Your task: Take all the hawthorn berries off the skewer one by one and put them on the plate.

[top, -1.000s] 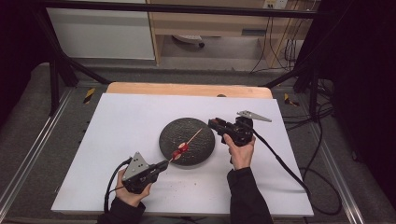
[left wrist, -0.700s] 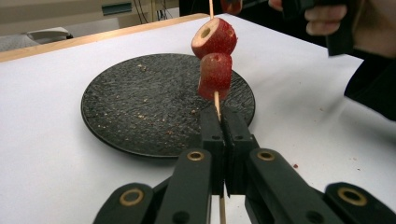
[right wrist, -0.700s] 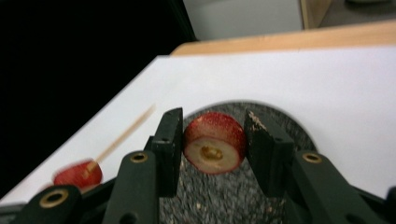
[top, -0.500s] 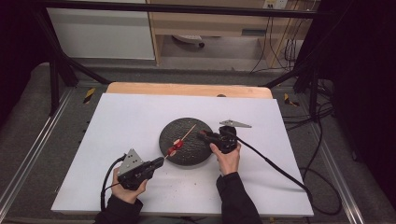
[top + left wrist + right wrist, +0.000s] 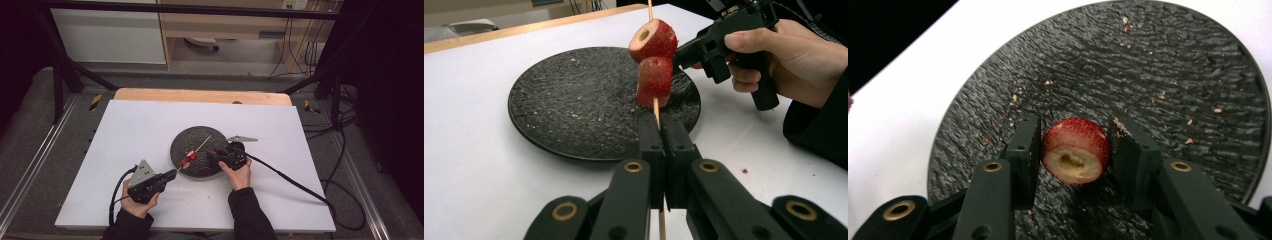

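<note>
**Right gripper lowers a strawberry piece to the black plate**

Since a second ago, the right gripper (image 5: 212, 155) has come down from the plate's far right side to its near right part, while the left gripper (image 5: 172, 174) has stayed put by the plate's front left edge.

A round black plate (image 5: 190, 137) sits mid-table, dusted with small crumbs. In the right gripper view, one hollow-cored strawberry piece (image 5: 1076, 150) lies low over the plate between the two jaws. These jaws have just been opening; a thin gap shows on each side of the fruit, so the pads no longer press it.

The left gripper's jaws are pressed together, pinching a thin wooden skewer (image 5: 656, 111). Two red strawberry pieces (image 5: 654, 65) are threaded on the skewer, stacked and touching, held up above the plate's near edge. The skewer slants up and away over the plate.

The plate rests on a white tabletop (image 5: 125, 130) with a wooden strip along its far edge. Black cables trail from both grippers. Behind the table stand a dark metal frame and pale cabinets.
</note>
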A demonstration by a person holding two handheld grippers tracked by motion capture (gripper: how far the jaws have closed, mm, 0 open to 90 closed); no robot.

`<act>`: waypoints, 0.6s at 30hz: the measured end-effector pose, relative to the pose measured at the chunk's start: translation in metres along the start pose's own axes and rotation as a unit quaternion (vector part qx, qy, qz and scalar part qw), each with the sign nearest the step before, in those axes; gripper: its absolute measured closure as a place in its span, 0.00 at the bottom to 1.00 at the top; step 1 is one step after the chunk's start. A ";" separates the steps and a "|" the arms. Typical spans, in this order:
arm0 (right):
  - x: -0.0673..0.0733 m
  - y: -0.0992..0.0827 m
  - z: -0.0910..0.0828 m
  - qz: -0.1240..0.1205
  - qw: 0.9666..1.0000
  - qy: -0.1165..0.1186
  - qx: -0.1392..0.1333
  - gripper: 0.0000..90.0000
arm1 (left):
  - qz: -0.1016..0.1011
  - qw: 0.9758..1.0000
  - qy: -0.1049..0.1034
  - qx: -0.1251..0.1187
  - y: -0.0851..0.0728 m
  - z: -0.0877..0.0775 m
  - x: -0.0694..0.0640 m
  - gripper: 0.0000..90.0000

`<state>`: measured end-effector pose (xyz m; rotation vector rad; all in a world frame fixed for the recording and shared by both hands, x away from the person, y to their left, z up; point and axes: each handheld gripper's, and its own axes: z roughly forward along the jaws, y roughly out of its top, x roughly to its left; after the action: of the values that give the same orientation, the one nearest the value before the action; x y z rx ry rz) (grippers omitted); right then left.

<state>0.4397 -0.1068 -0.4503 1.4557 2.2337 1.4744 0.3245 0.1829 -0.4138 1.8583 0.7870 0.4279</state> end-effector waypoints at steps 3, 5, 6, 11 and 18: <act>0.000 0.000 0.000 -0.001 1.000 0.000 0.001 0.60 | 0.000 1.000 -0.001 0.002 0.000 0.001 -0.001 0.98; 0.001 0.001 -0.003 -0.006 1.000 0.000 -0.002 0.58 | -0.001 1.000 -0.001 0.002 0.000 0.001 0.000 0.98; 0.002 0.002 -0.006 -0.009 1.000 0.000 -0.005 0.56 | -0.001 1.000 0.000 0.001 0.000 0.001 0.000 0.98; 0.008 0.010 -0.023 -0.020 0.999 0.010 -0.023 0.46 | -0.001 1.000 0.000 0.002 0.000 0.001 -0.001 0.98; 0.019 0.013 -0.043 -0.030 0.997 0.044 -0.048 0.16 | 0.002 1.000 -0.001 0.003 0.000 0.002 -0.002 0.98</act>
<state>0.4151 -0.1205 -0.4099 1.3090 2.1998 1.6328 0.3239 0.1806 -0.4147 1.8656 0.7840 0.4258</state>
